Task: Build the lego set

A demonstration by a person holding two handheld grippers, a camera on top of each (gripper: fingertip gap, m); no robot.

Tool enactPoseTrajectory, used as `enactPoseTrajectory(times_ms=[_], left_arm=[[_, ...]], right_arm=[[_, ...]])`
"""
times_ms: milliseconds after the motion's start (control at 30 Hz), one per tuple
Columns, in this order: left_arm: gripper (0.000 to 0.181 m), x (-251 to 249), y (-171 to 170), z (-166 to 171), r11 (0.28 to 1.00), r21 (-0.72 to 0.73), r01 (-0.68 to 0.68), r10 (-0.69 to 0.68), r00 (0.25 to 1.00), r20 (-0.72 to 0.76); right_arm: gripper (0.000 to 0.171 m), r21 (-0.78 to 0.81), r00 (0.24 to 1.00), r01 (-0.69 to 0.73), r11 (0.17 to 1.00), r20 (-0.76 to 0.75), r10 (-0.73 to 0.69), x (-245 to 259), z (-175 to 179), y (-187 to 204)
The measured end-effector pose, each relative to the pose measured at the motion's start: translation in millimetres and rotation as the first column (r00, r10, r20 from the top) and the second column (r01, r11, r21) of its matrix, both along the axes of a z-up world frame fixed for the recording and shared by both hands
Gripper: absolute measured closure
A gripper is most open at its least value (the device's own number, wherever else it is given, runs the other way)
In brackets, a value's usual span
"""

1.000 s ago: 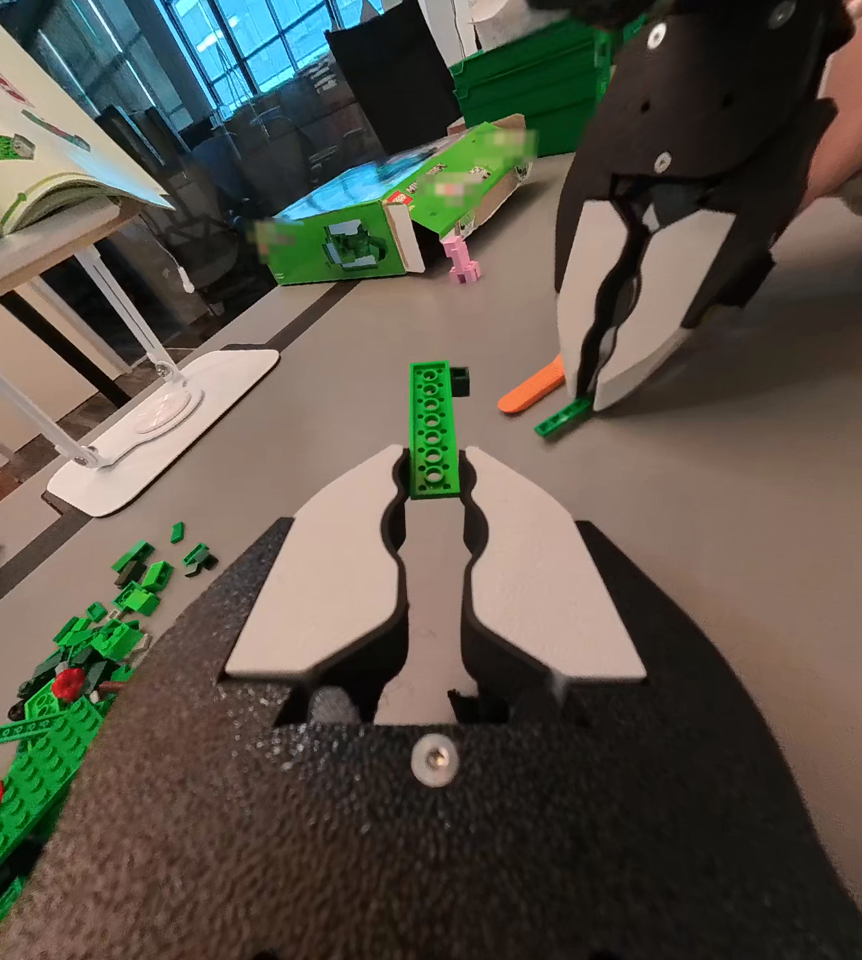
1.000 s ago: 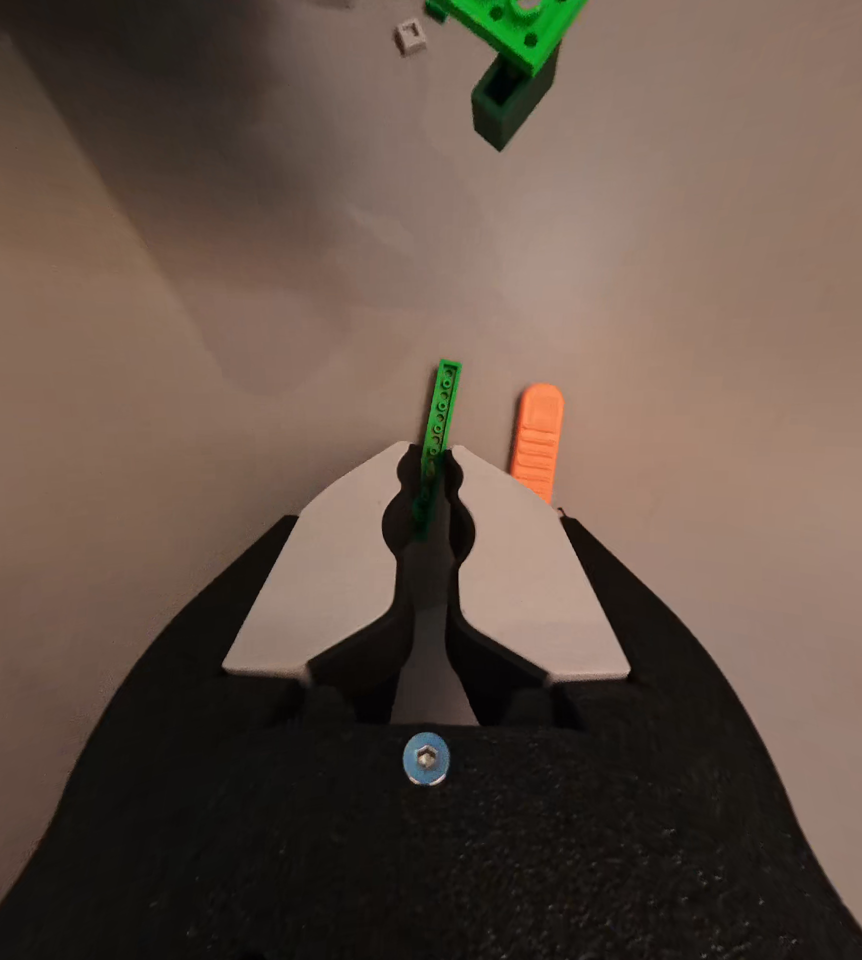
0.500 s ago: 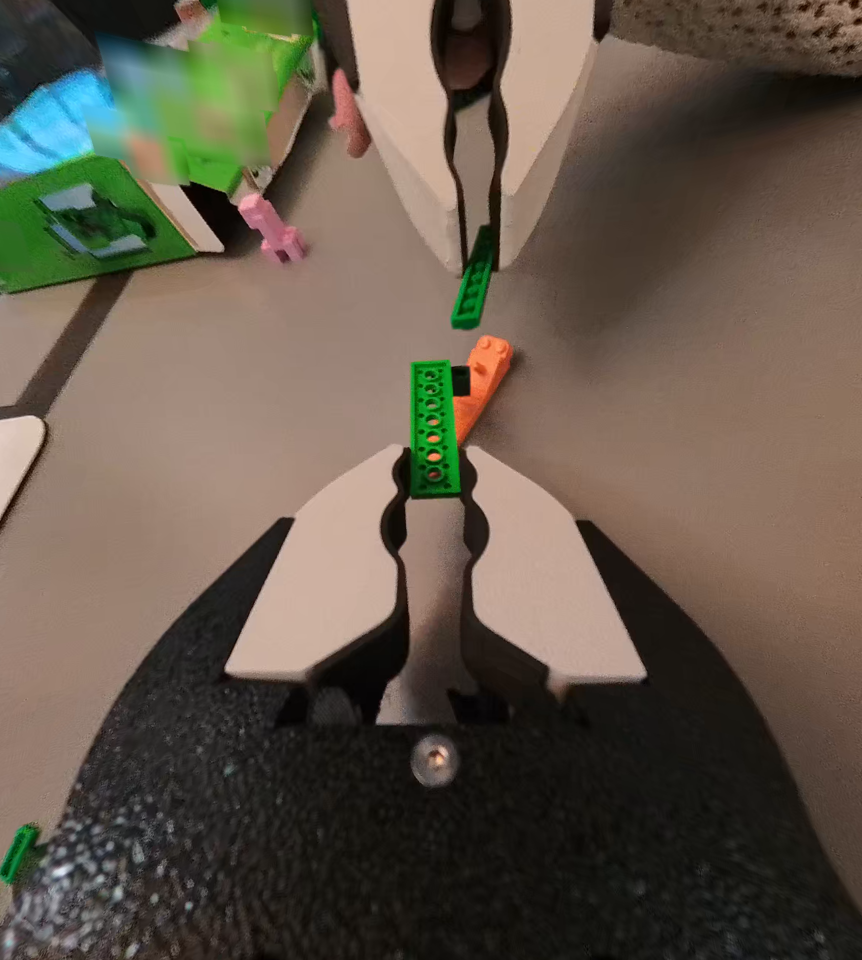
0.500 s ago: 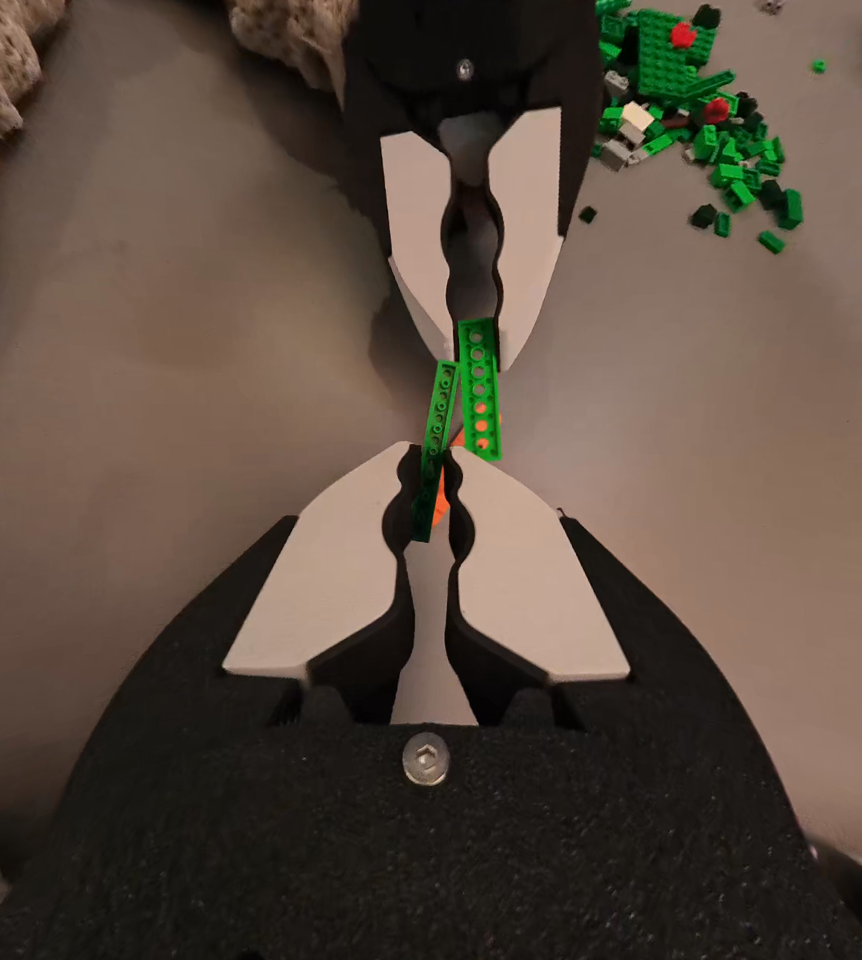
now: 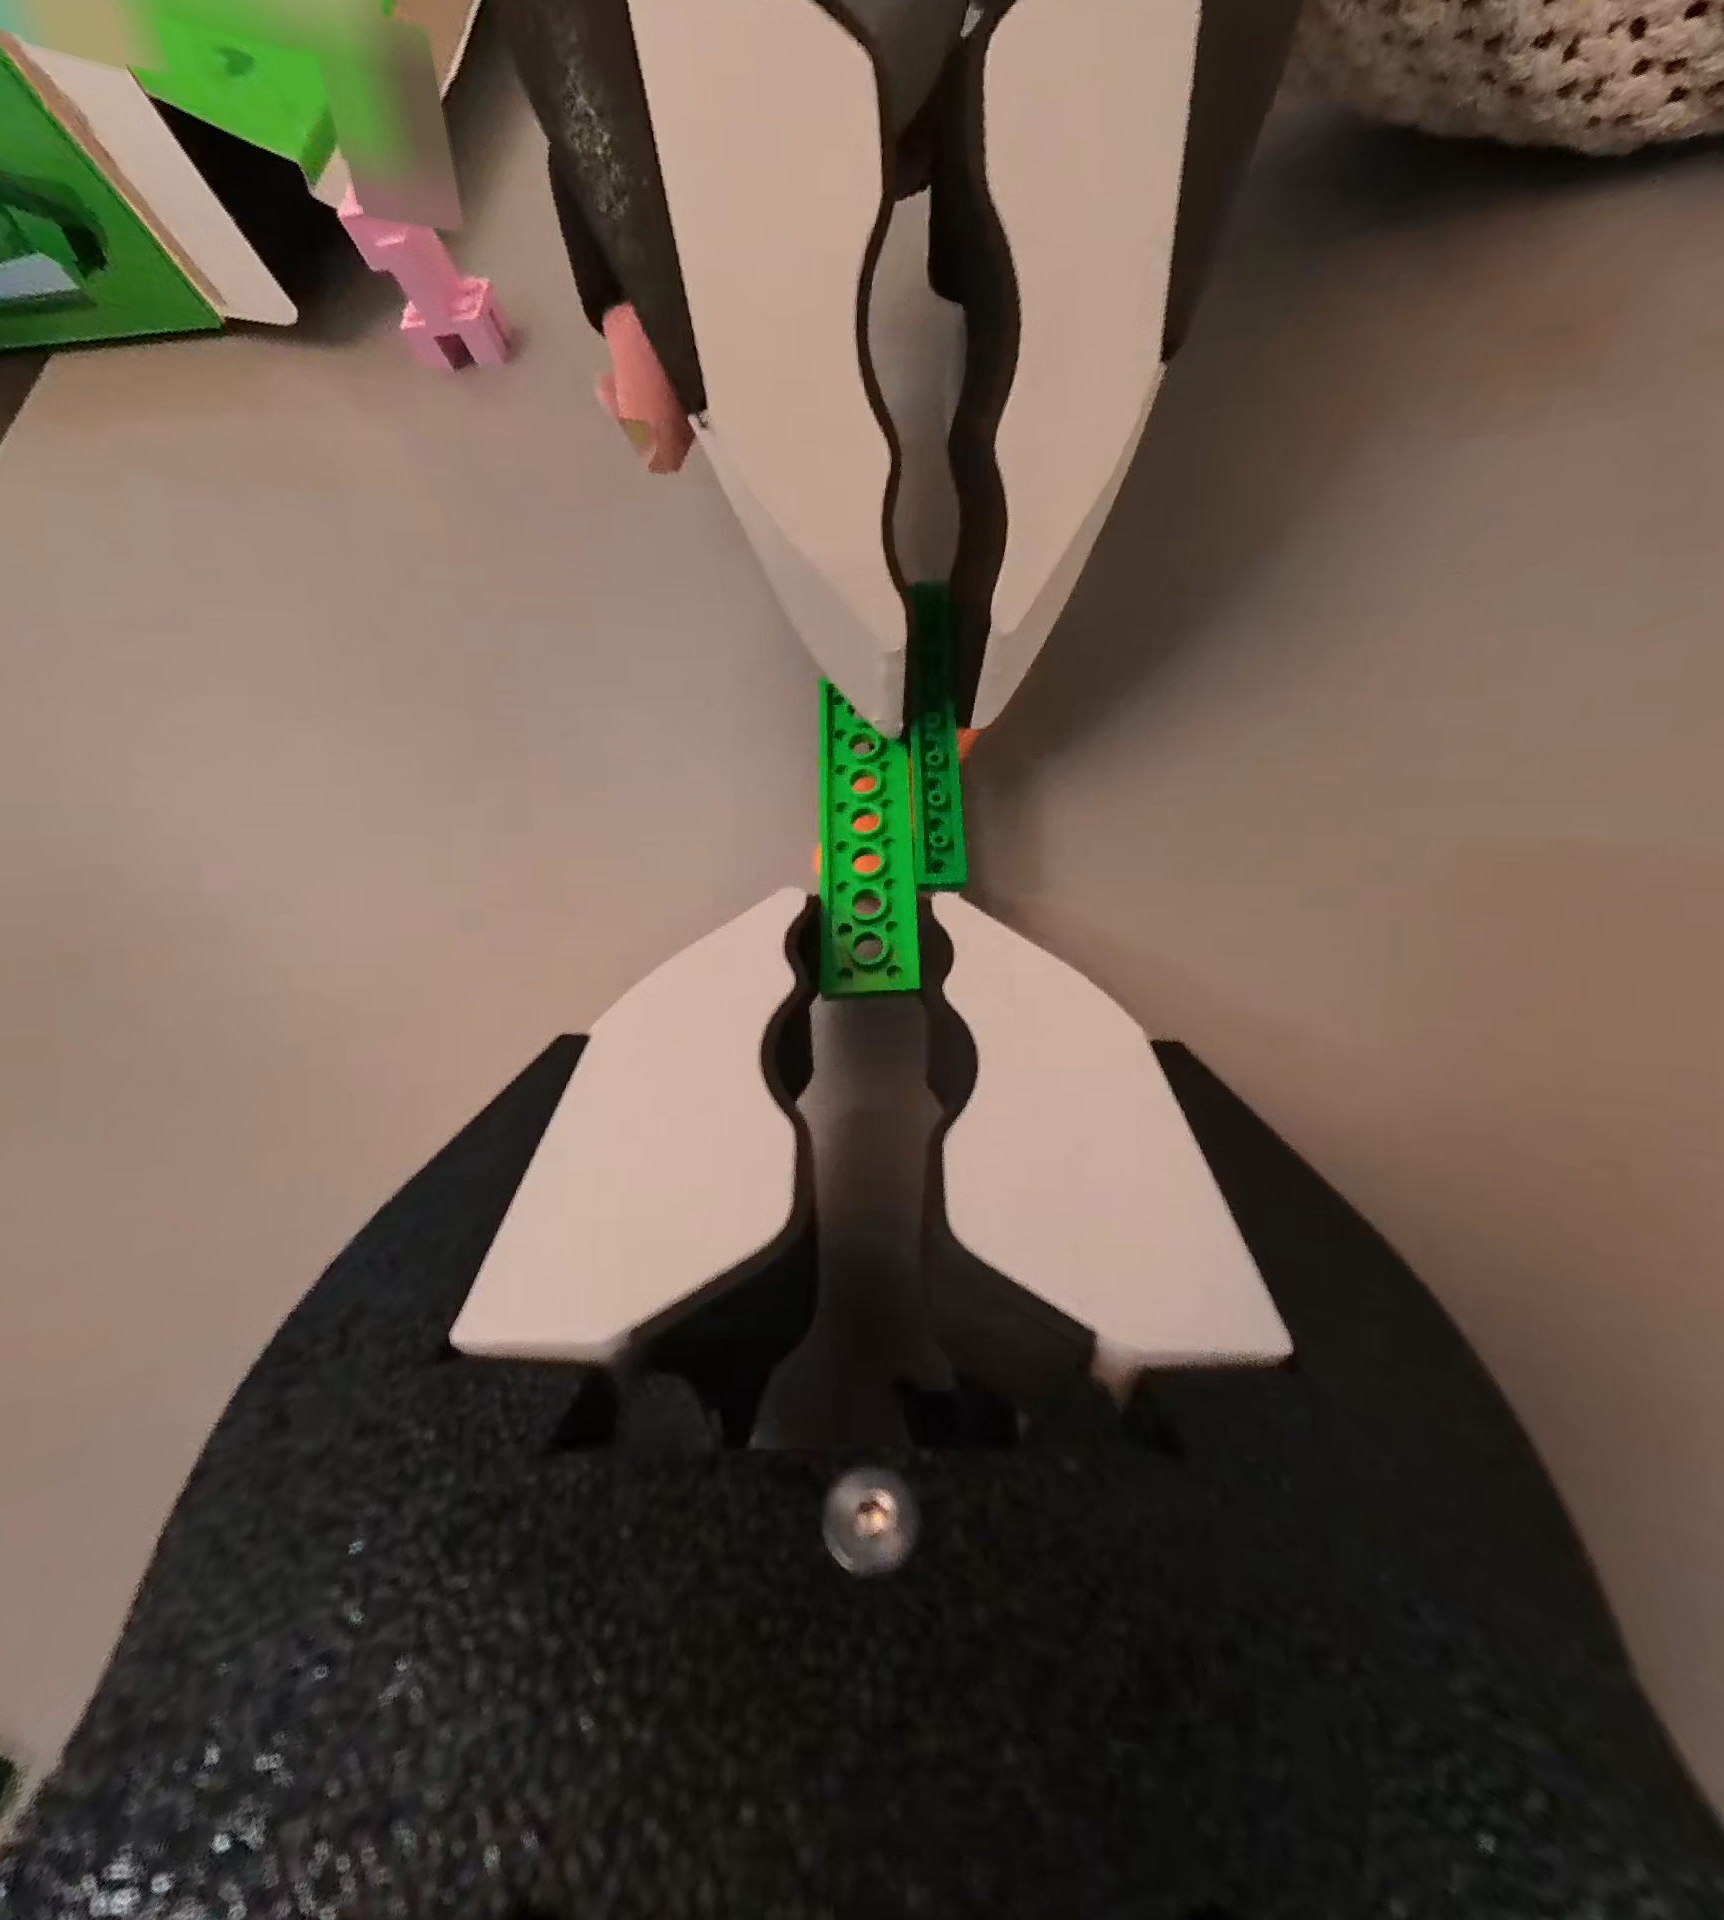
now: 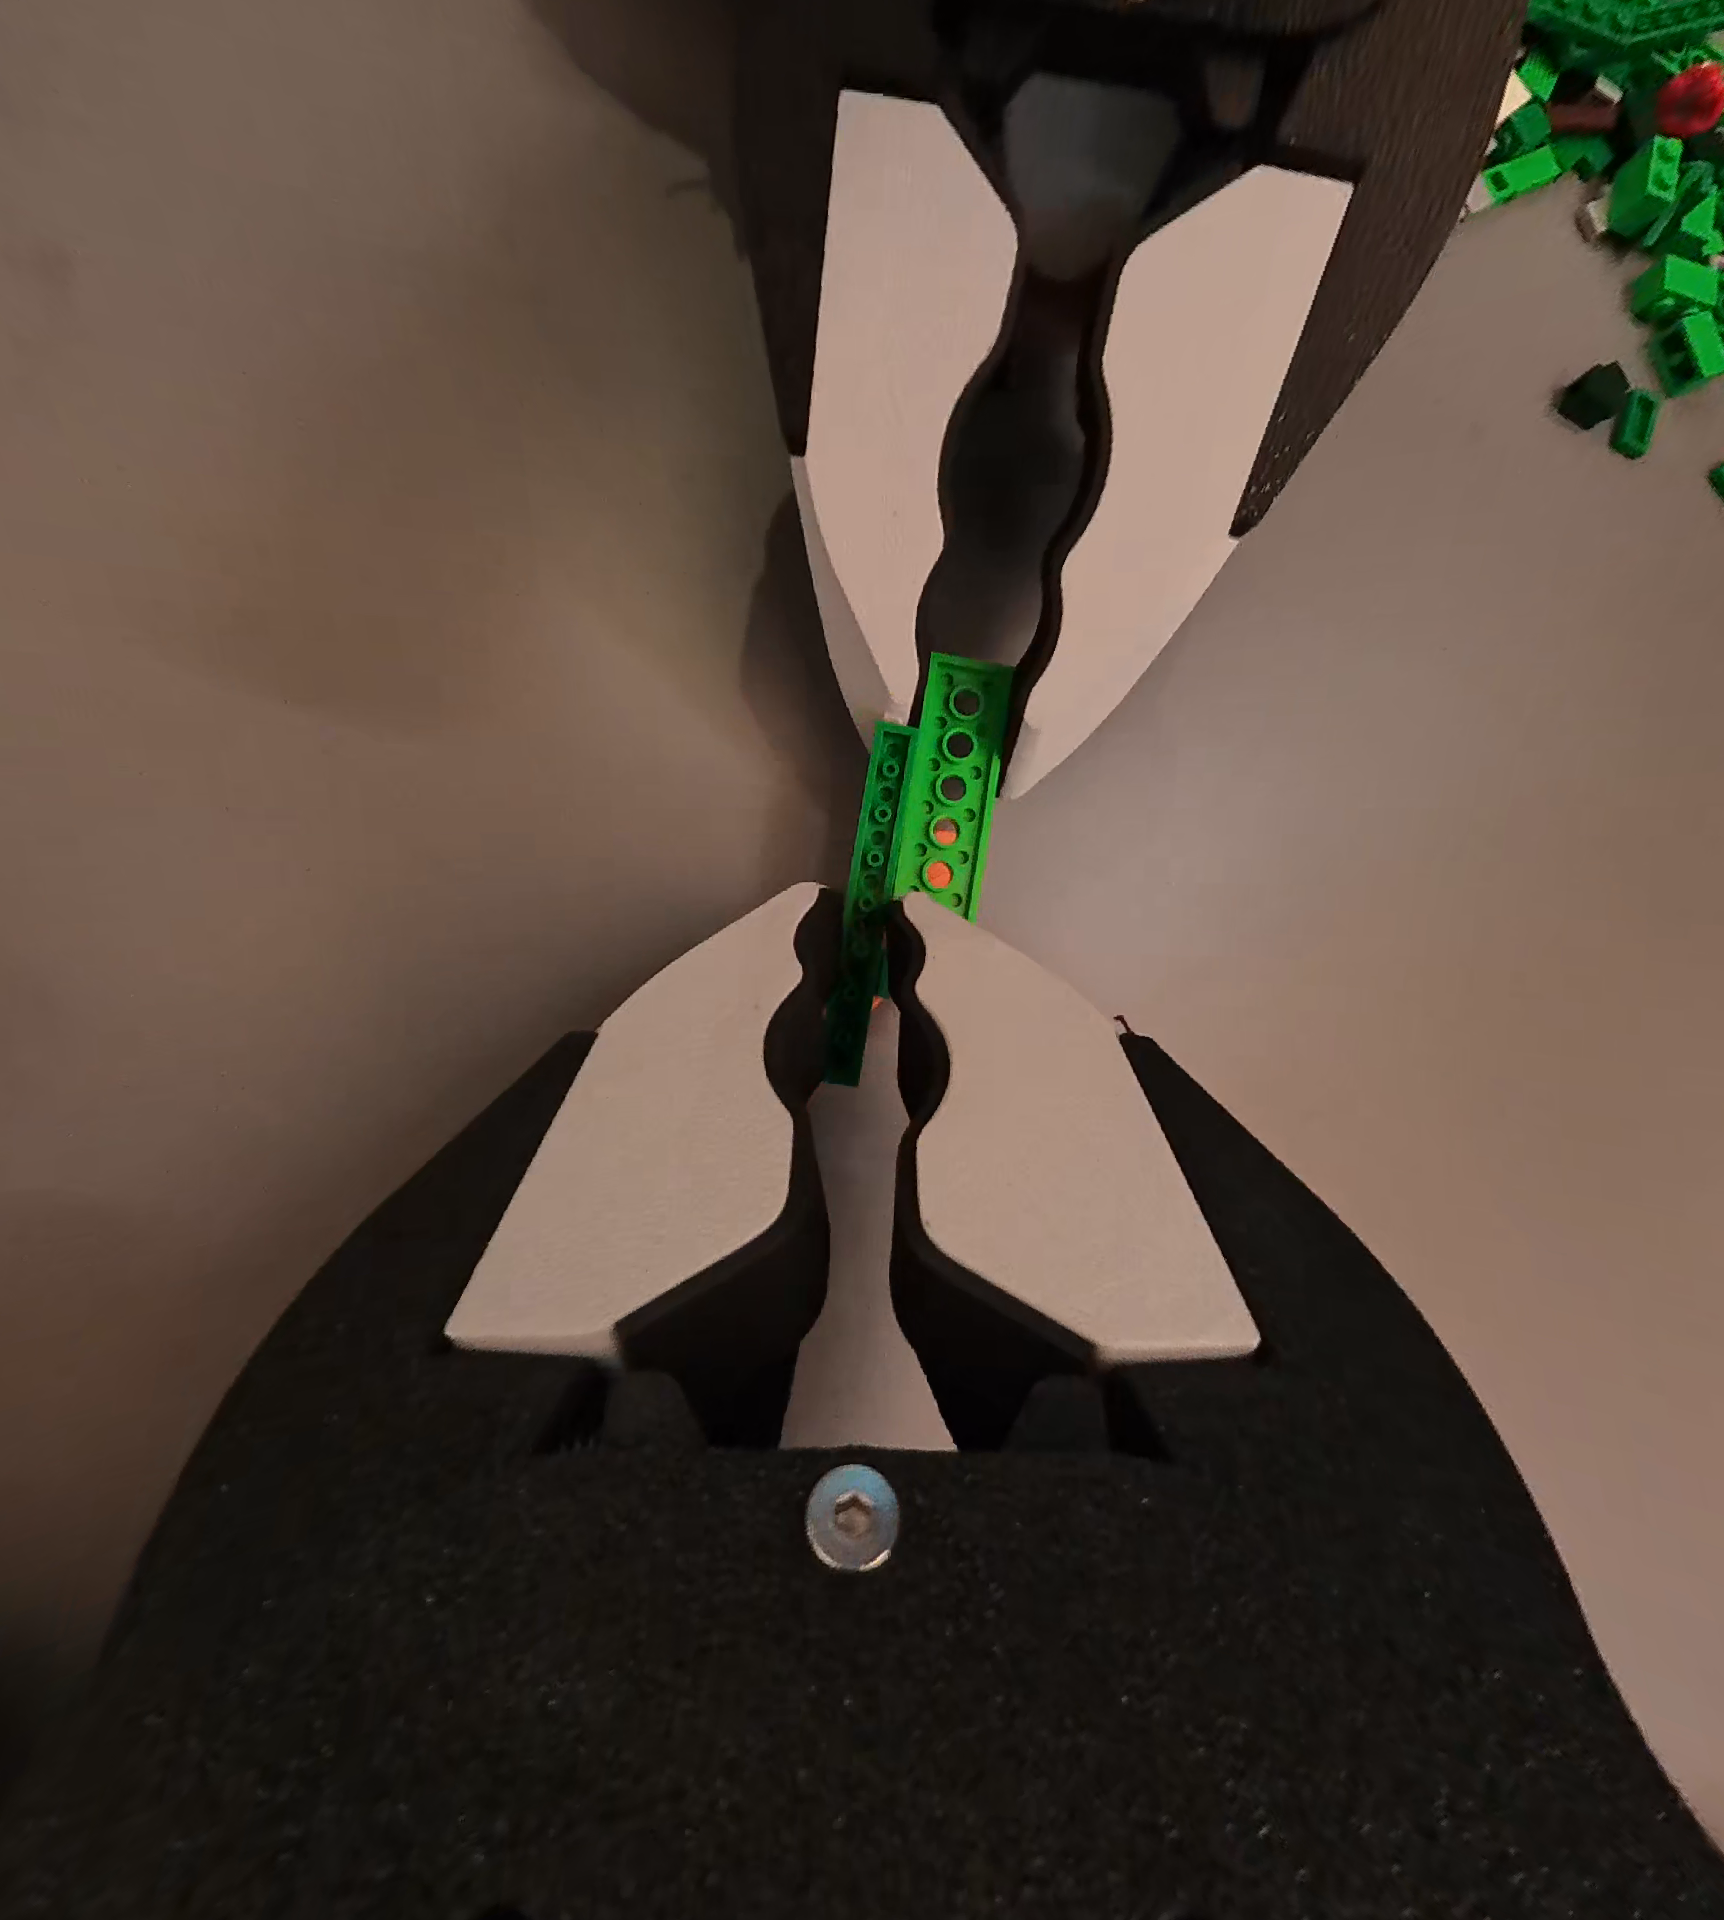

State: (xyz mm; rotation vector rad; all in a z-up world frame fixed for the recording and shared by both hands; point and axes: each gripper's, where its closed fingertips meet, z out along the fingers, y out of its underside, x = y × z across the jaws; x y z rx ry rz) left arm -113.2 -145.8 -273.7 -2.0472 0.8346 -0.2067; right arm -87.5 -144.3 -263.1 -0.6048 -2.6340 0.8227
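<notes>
Where the two sets of tongs meet nose to nose above the grey surface (image 5: 318,727), two green pieces lie side by side and overlapping. The left tongs (image 5: 868,914) are pinching one end of a bright green beam with round holes (image 5: 866,862), its length pointing straight away from them. The right tongs (image 6: 863,914) are clamped on a thinner green plate (image 6: 873,852), gripped edge-on so its narrow studded side shows. From the right wrist view the thin plate sits just to the left of the holed beam (image 6: 953,790), the two touching or very nearly so along their overlap; I cannot tell whether they have locked together. An orange piece (image 5: 967,740) lies beneath them, showing as orange through several of the beam's holes and peeking out at either side.

Farther out, a pink blocky figure (image 5: 442,301) stands on the surface beside a green cardboard box (image 5: 27,239). A scatter of loose green bricks (image 6: 1689,270), with a red piece among them, lies off to the side. A knitted cream sleeve (image 5: 1564,73) shows beyond the right tongs.
</notes>
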Motion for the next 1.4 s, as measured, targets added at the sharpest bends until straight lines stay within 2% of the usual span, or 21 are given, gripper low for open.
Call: enactPoseTrajectory(times_ms=[233, 367, 767, 833, 1100, 1300, 1400], left_arm=[[0.165, 1, -1, -2, 1.000, -0.013, 0.012, -0.012, 1.000, -0.008], [0.165, 2, -2, -6, 0.999, -0.030, 0.021, -0.021, 1.000, -0.023], [0.165, 3, -5, -8, 0.999, -0.047, 0.026, -0.027, 0.999, -0.028], [0.153, 4, -7, -7, 0.999, -0.041, 0.033, -0.034, 0.999, -0.026], [0.145, -2, -17, -8, 0.997, -0.077, 0.029, -0.029, 1.000, 0.009], [0.151, -1, -17, -8, 0.997, -0.072, 0.030, -0.030, 1.000, 0.002], [0.139, -2, -19, -7, 0.997, -0.068, 0.039, -0.039, 0.999, 0.002]], right_arm=[[0.163, 0.020, 1.000, -0.007, 1.000, 0.001, 0.007, 2, 3, 0], [0.163, -0.028, 1.000, 0.000, 1.000, -0.010, 0.000, 1, 10, -3], [0.163, -0.031, 1.000, -0.001, 1.000, 0.027, 0.002, 2, 0, -6], [0.163, -0.028, 1.000, 0.002, 1.000, 0.030, -0.001, 2, -1, -5], [0.163, -0.018, 0.999, 0.010, 1.000, 0.034, -0.010, 2, -2, -3], [0.163, 0.009, 1.000, -0.001, 1.000, 0.019, 0.001, -1, -1, -9], [0.163, 0.046, 1.000, 0.012, 0.999, 0.021, -0.013, -3, -3, -7]])
